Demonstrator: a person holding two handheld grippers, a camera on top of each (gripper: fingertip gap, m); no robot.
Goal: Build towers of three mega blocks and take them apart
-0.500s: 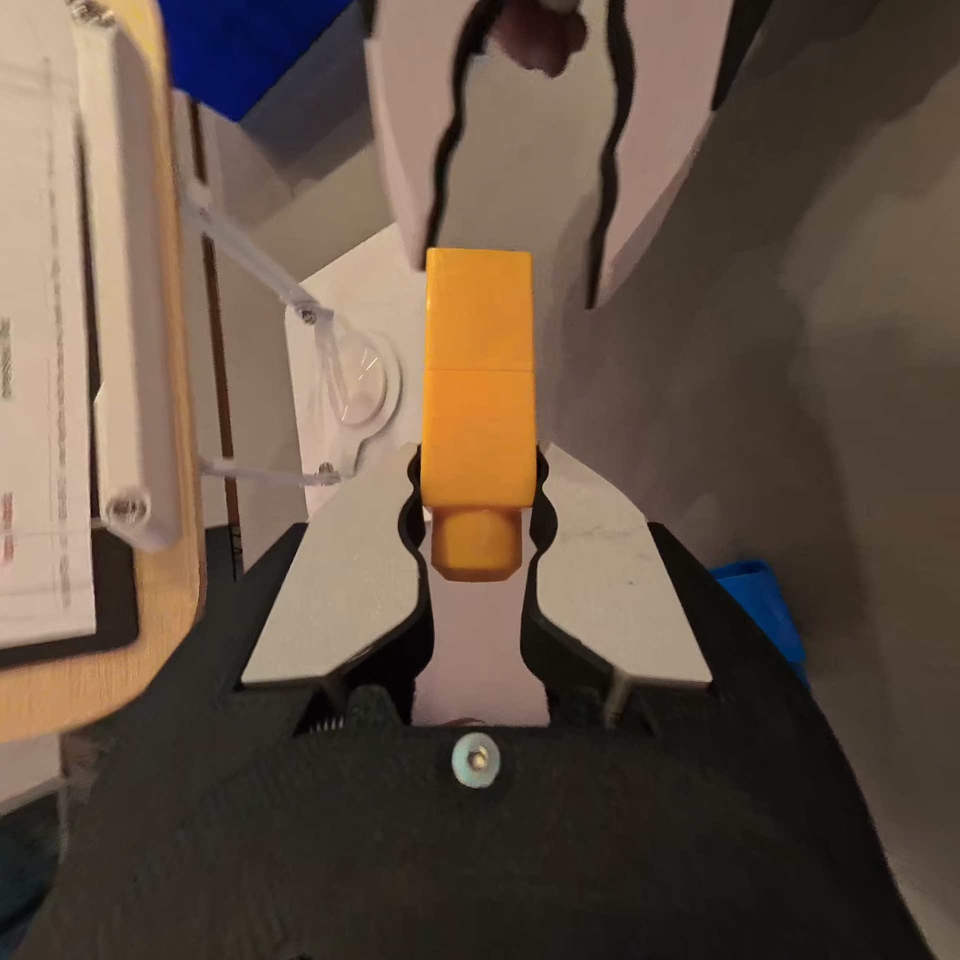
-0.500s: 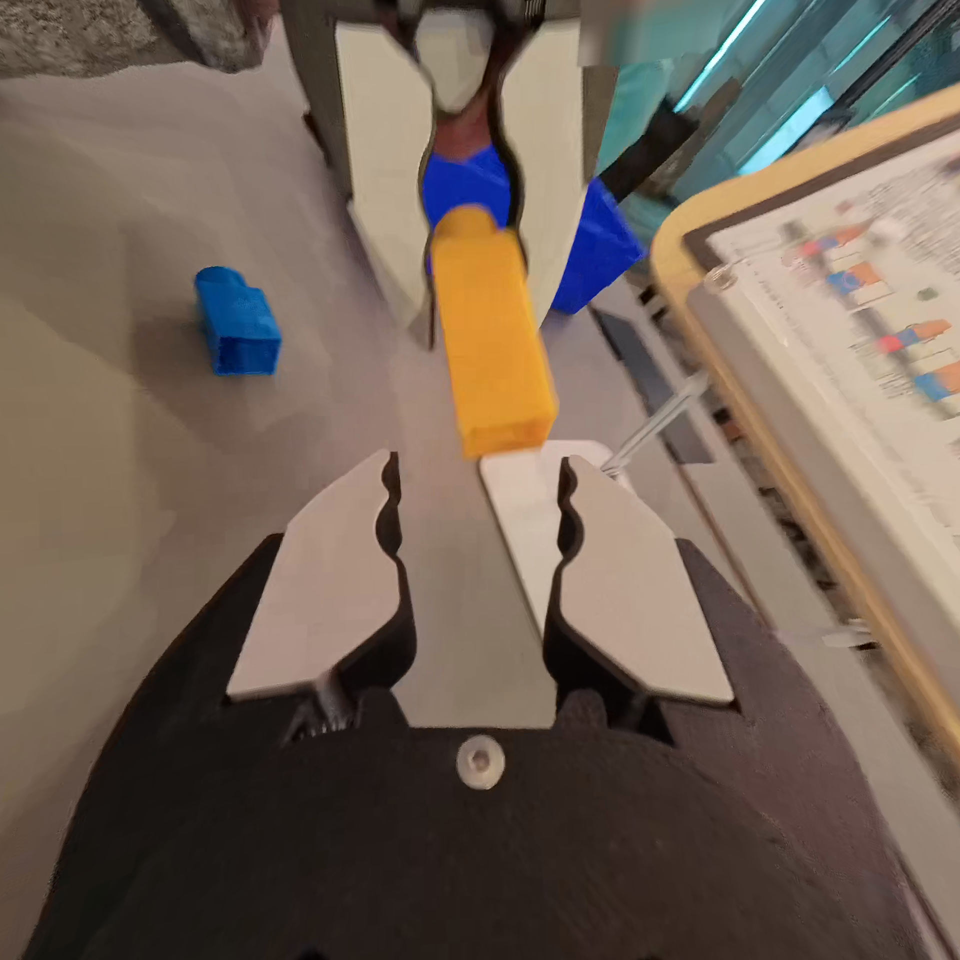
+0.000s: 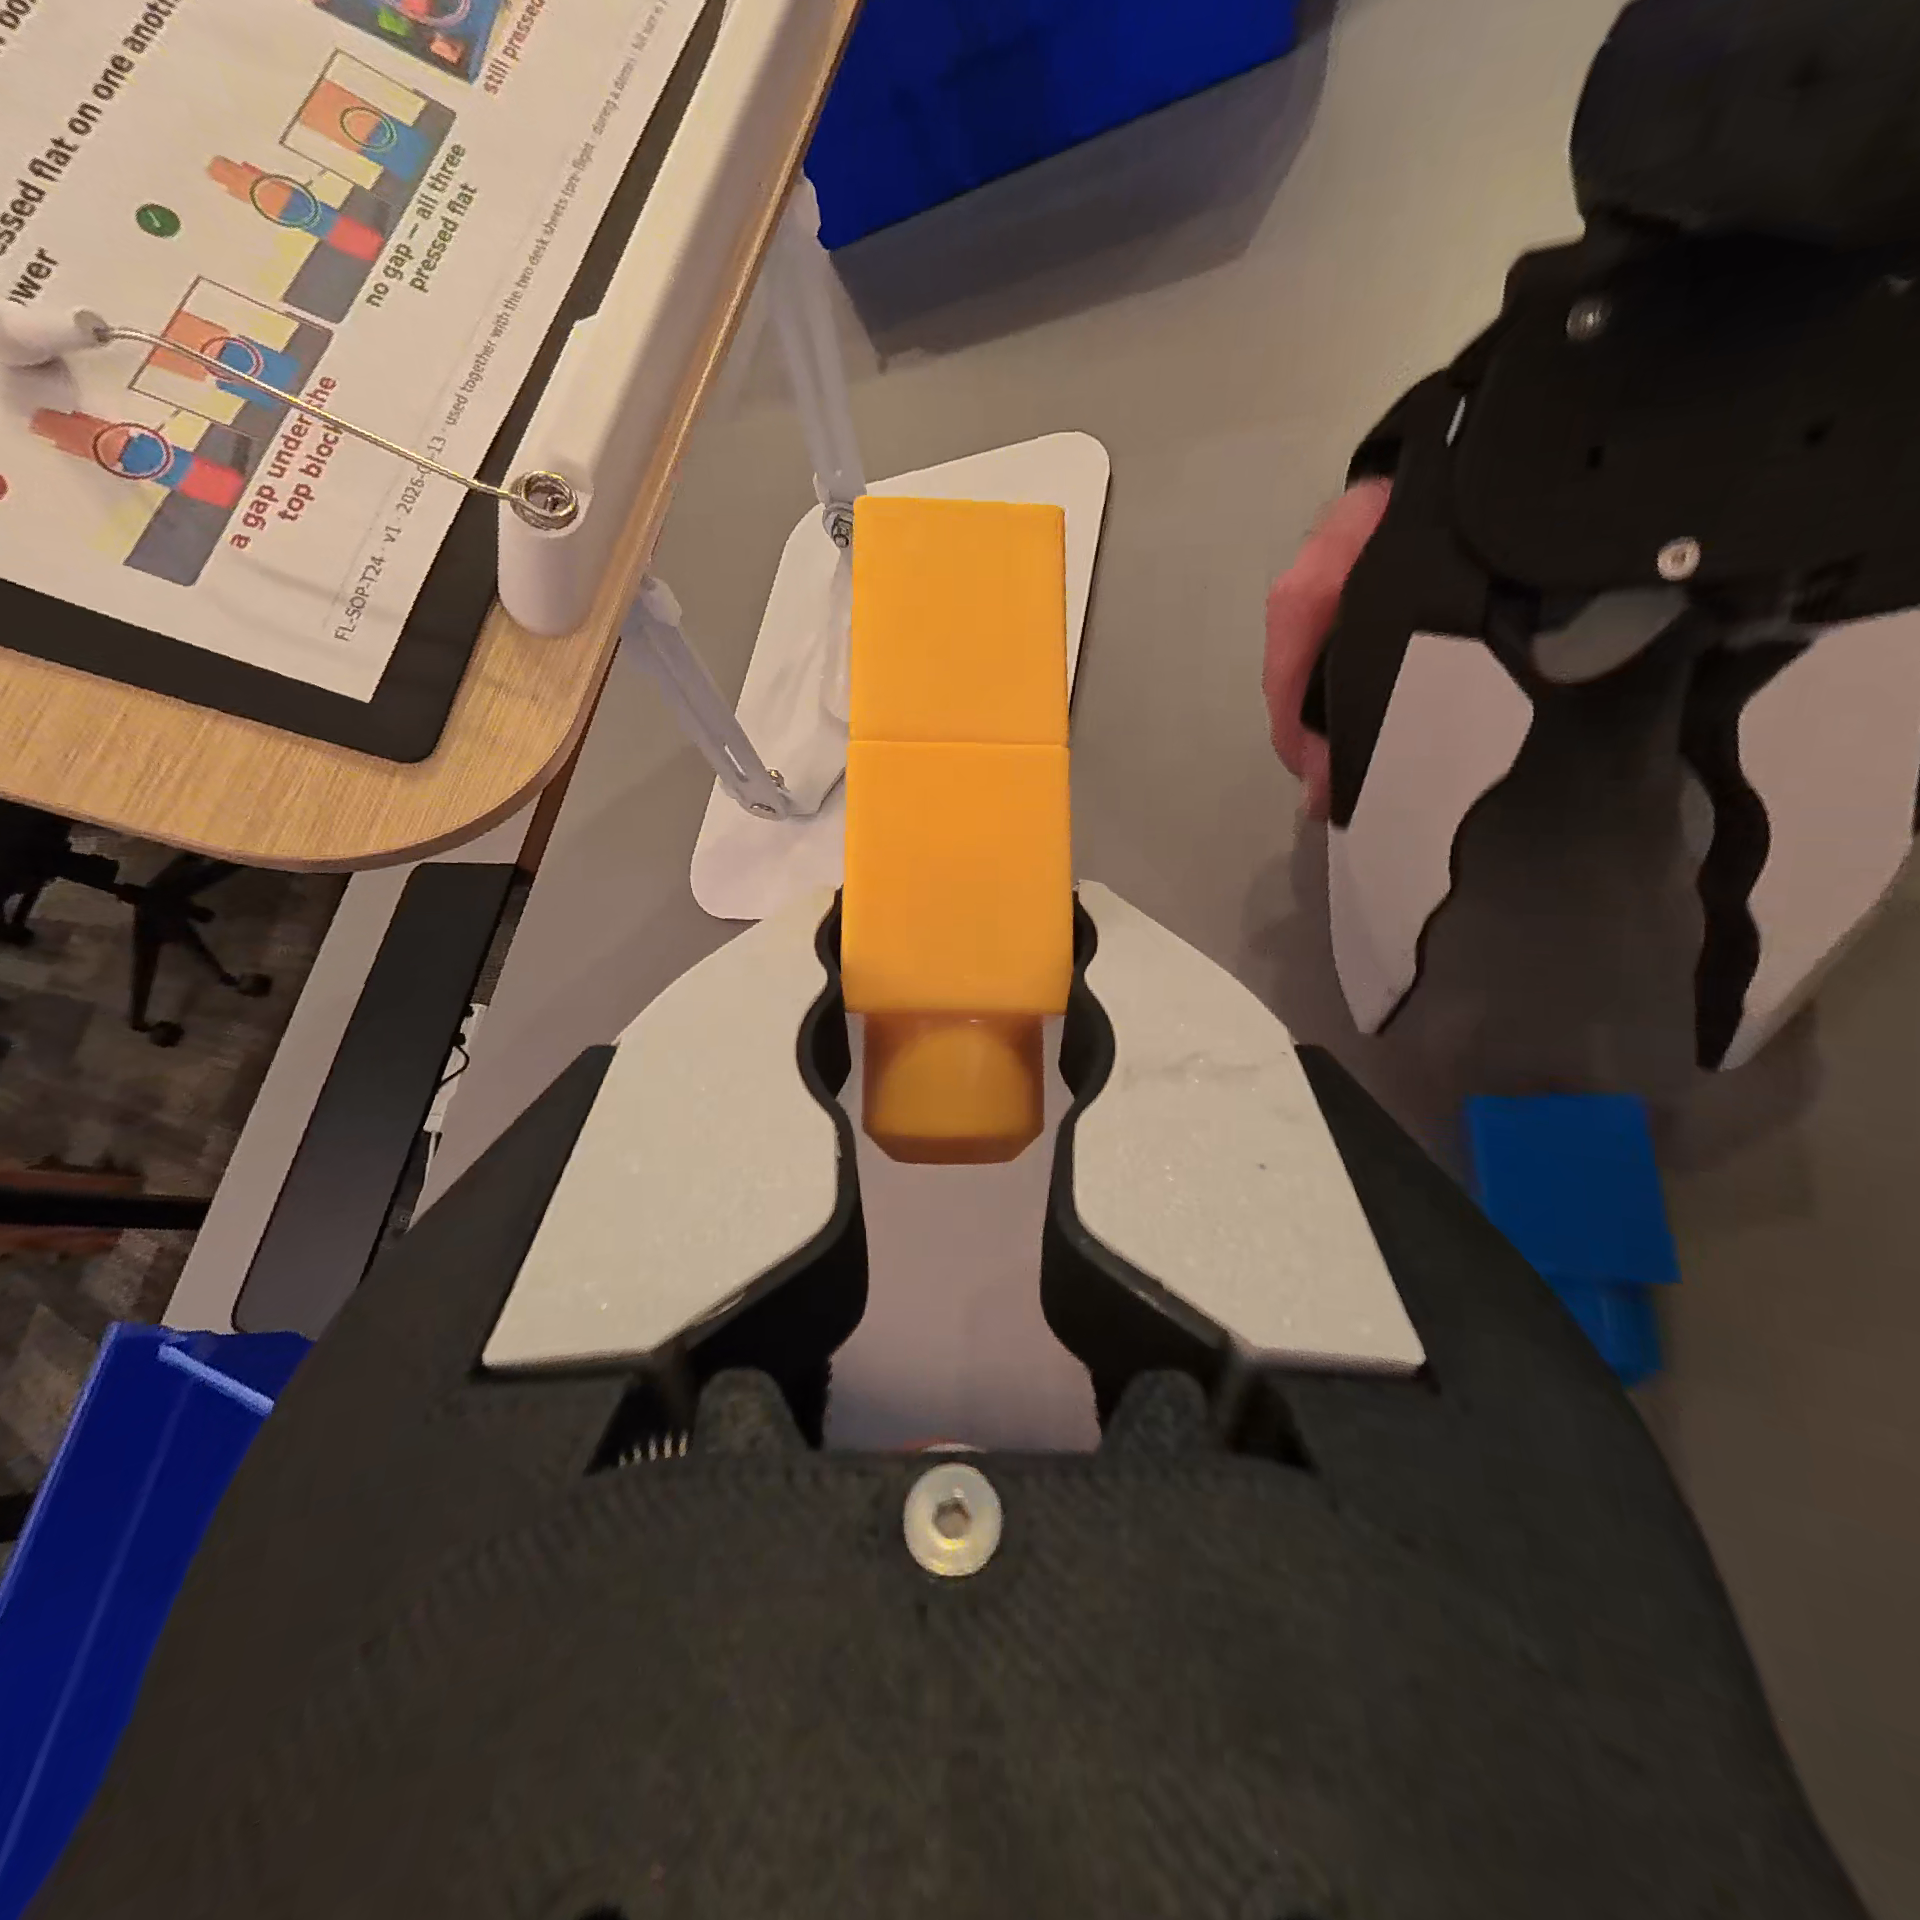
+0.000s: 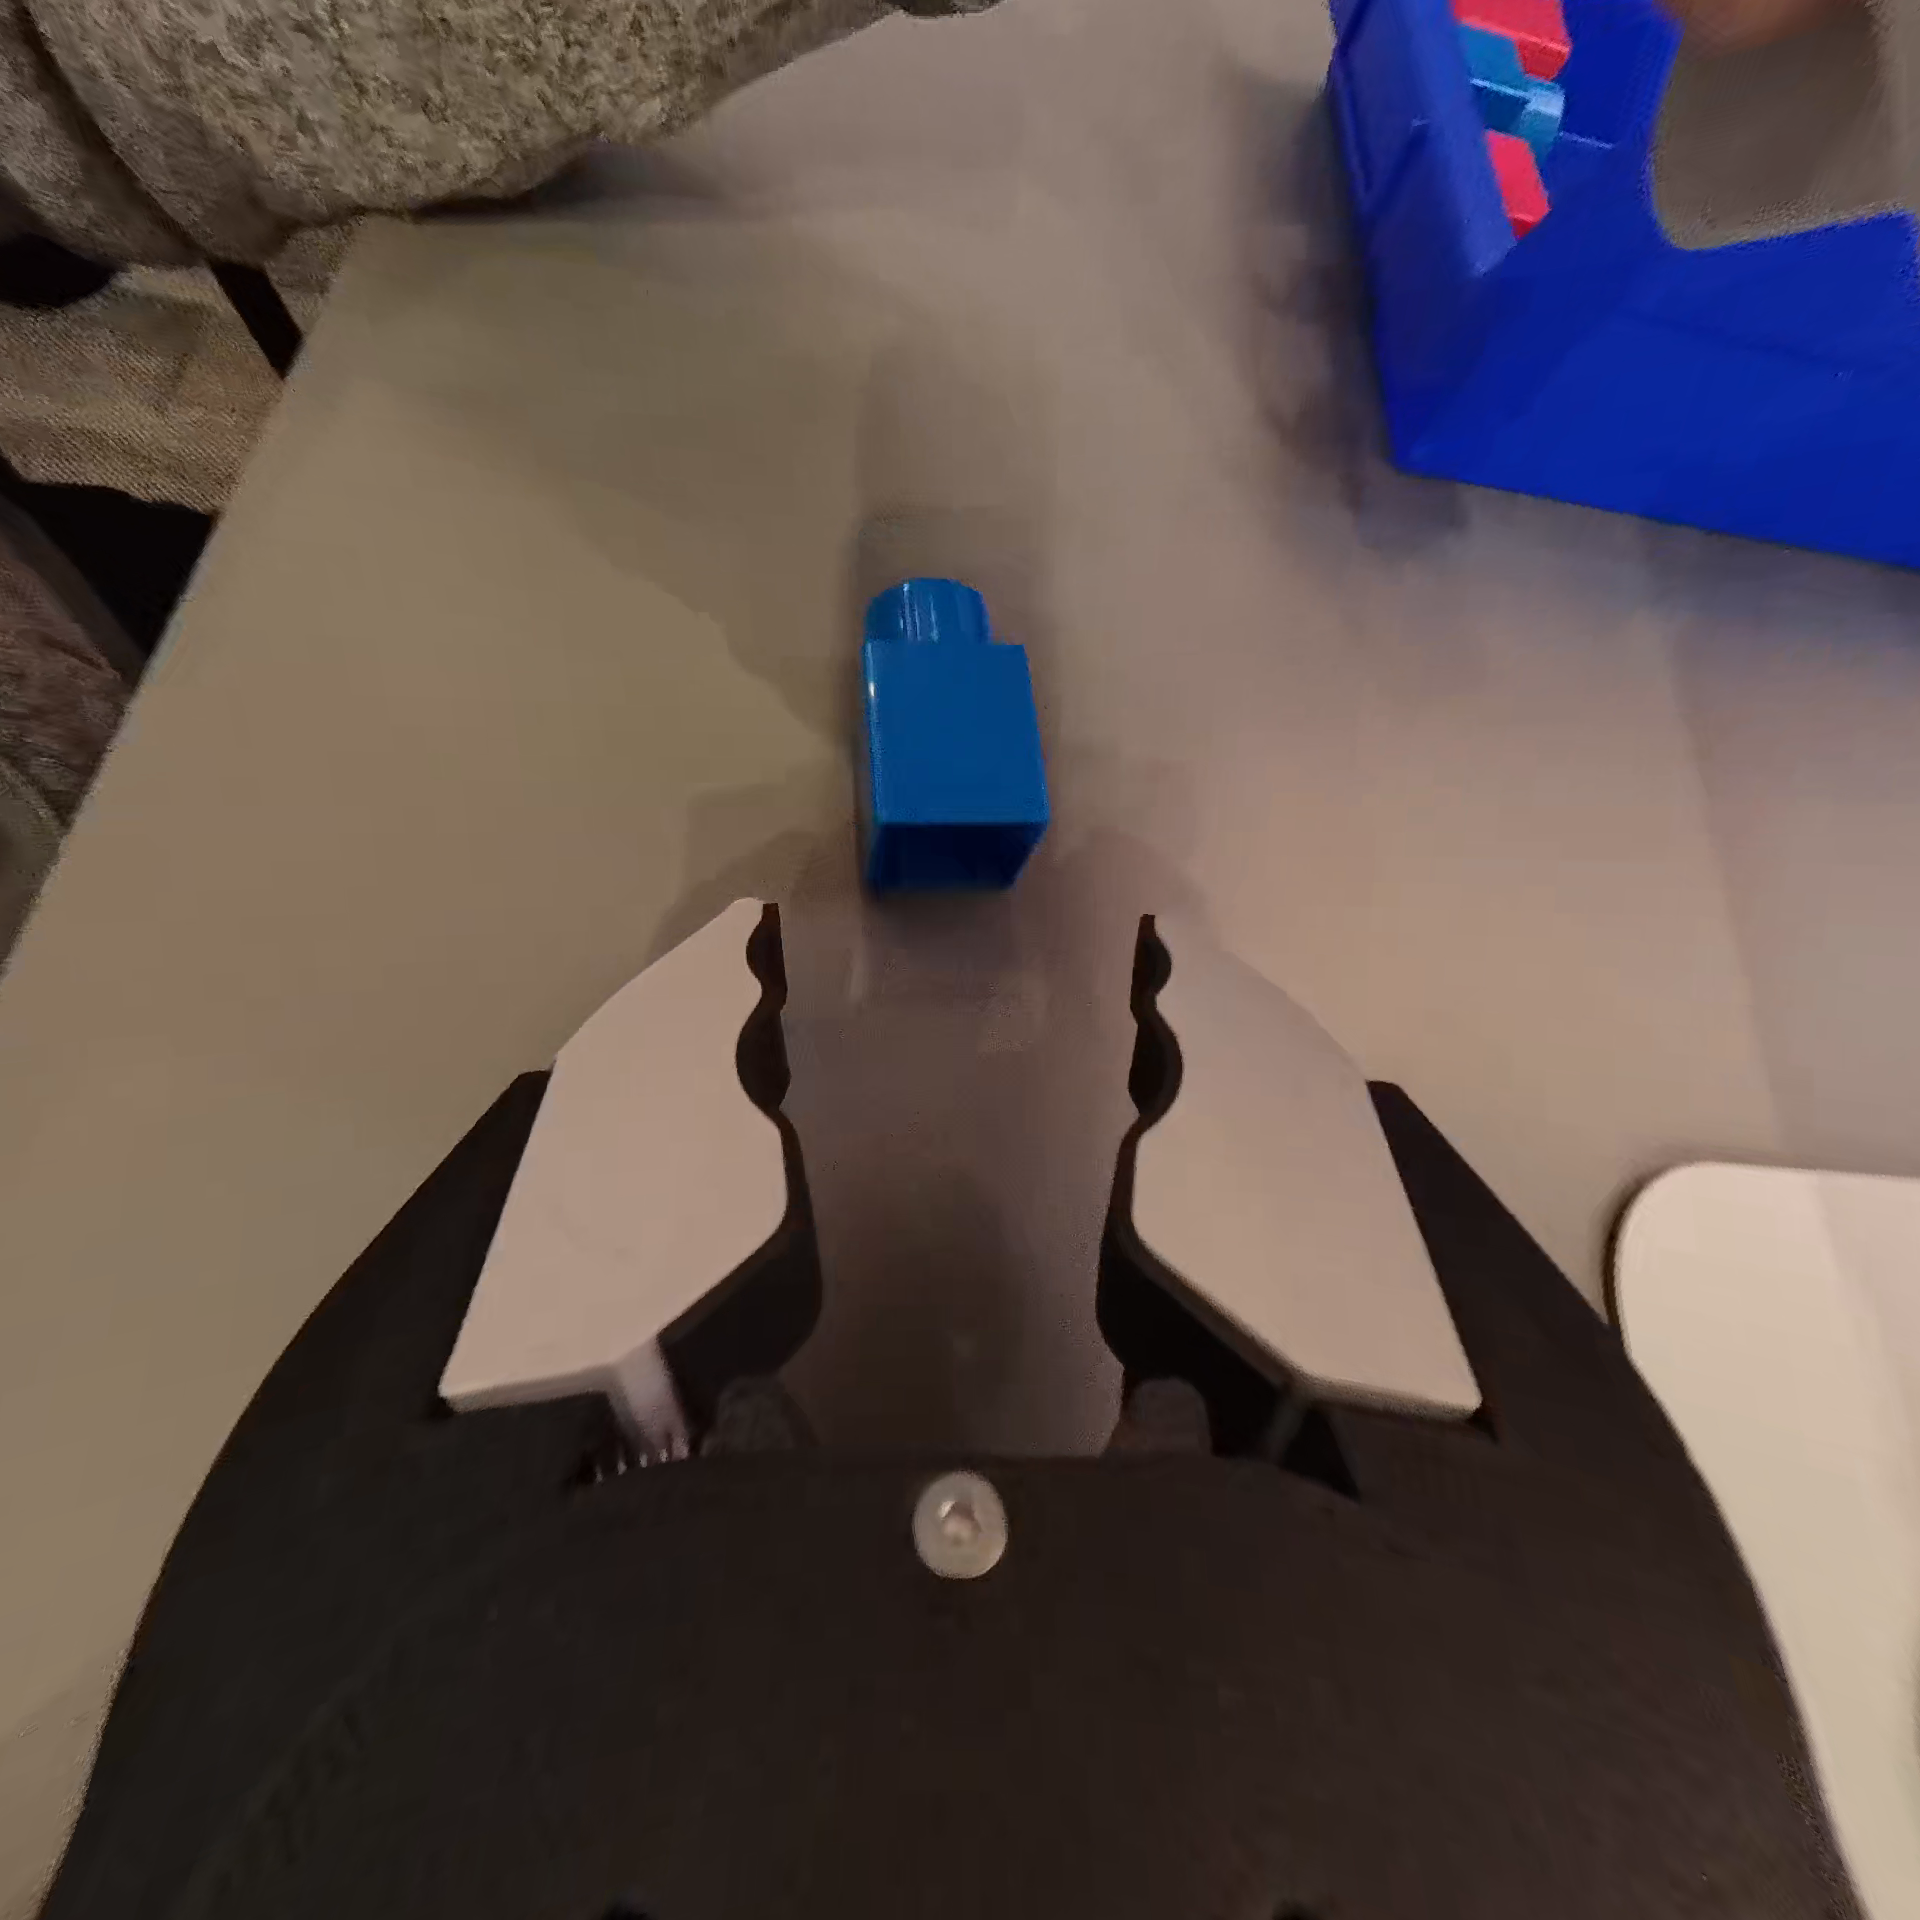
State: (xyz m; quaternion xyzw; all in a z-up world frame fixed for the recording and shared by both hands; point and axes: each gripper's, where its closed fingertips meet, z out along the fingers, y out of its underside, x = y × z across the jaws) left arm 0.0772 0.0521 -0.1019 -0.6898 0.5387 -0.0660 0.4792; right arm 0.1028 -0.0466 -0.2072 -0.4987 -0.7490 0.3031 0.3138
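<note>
Two orange blocks (image 3: 956, 748), joined end to end, sit clamped in the left tongs (image 3: 954, 966), both pads pressing the nearer block's sides, its stud pointing back toward the camera. One blue block (image 4: 948, 758) lies on its side on the grey worktop (image 4: 520, 623), just ahead of the right tongs (image 4: 956, 920), which stand wide and bare. A blue bin (image 4: 1662, 395) sits farther off to the right.

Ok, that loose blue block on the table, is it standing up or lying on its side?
Lying on its side. The blue block rests flat on the table, stud pointing away, hollow bottom facing the right gripper's spread, bare fingers.
</note>
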